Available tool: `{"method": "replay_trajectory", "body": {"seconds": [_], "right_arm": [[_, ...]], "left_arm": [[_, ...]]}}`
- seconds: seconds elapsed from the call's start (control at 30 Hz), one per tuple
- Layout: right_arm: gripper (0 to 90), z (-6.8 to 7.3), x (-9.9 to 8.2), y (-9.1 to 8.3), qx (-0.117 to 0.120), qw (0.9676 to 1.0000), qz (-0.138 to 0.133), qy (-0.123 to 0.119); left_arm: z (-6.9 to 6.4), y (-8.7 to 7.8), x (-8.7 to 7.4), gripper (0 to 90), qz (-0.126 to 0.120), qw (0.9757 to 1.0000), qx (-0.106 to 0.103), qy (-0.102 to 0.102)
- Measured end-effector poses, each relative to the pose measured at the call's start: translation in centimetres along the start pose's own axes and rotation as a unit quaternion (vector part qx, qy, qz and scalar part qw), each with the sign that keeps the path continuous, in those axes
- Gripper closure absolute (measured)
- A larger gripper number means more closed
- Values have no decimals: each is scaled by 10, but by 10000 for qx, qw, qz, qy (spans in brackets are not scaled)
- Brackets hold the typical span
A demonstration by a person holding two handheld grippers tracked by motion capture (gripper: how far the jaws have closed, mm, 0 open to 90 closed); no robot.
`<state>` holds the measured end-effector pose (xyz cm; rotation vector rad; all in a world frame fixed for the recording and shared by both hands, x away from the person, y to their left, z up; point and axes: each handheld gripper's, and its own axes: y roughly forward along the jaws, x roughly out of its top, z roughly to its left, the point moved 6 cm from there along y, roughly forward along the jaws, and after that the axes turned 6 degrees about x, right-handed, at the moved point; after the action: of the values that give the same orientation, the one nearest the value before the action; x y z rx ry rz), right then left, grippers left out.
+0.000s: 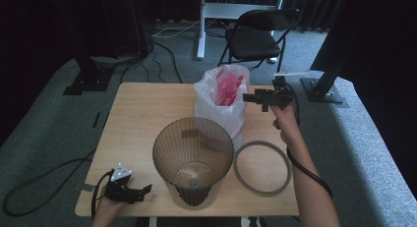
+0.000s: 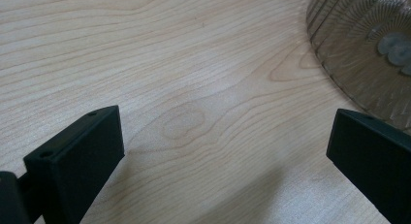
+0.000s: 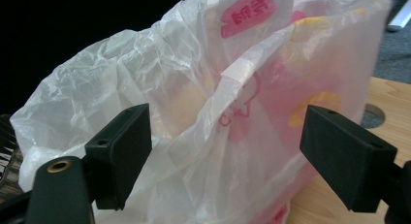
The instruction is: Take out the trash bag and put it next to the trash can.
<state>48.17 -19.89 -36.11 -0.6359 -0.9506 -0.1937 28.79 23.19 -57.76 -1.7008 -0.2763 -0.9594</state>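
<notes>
Left gripper (image 1: 142,190): rests on the near left corner of the table in the high view, pointing right toward the bin. Its own view shows both black jaws spread wide over bare wood with nothing between them.
Bin (image 1: 193,158): a ribbed, see-through brown wastebasket standing upright near the front middle of the table (image 1: 137,119), just right of the left gripper. Its lower wall shows at the top right of the left gripper view (image 2: 368,54), close to the right-hand jaw but apart from it.
Ring (image 1: 262,167): a grey hoop lying flat on the wood just to the right of the bin, beside the person's right forearm.
Right gripper (image 1: 251,98): held above the far right part of the table, pointing left at the bag's rim. Its jaws stand wide apart; in its own view the crumpled plastic lies ahead of and between them, and the pads do not press on it, so it grips nothing.
Bag (image 1: 221,101): a thin white plastic bag with pink print, standing open-mouthed behind the bin and touching its far side. In the right gripper view (image 3: 203,136) a folded edge of film runs down the middle.
Chair (image 1: 258,35): a black folding chair on the grey carpet beyond the table.
</notes>
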Motion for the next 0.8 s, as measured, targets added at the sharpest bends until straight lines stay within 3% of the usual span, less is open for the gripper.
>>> {"method": "replay_trajectory", "body": {"seconds": [0.13,0.23,0.3,0.4,0.8], "right_arm": [[181,-1,-3,-8,116,9999,14,66],[181,-2,-8,-12,-11,10000,52,20],[179,-3,-12,-14,68,9998,157,79],[118,-2,-19,-17,-190,9996,210,-78],[113,-8,-38,-33,-429,9990,-116,42]], "left_arm": [[0,0,0,0,0,10000,2,4],[0,0,0,0,3,10000,-2,0],[0,0,0,0,3,10000,-5,1],[0,0,0,0,3,10000,-10,-2],[0,0,-1,0,1,10000,-8,-3]]}}
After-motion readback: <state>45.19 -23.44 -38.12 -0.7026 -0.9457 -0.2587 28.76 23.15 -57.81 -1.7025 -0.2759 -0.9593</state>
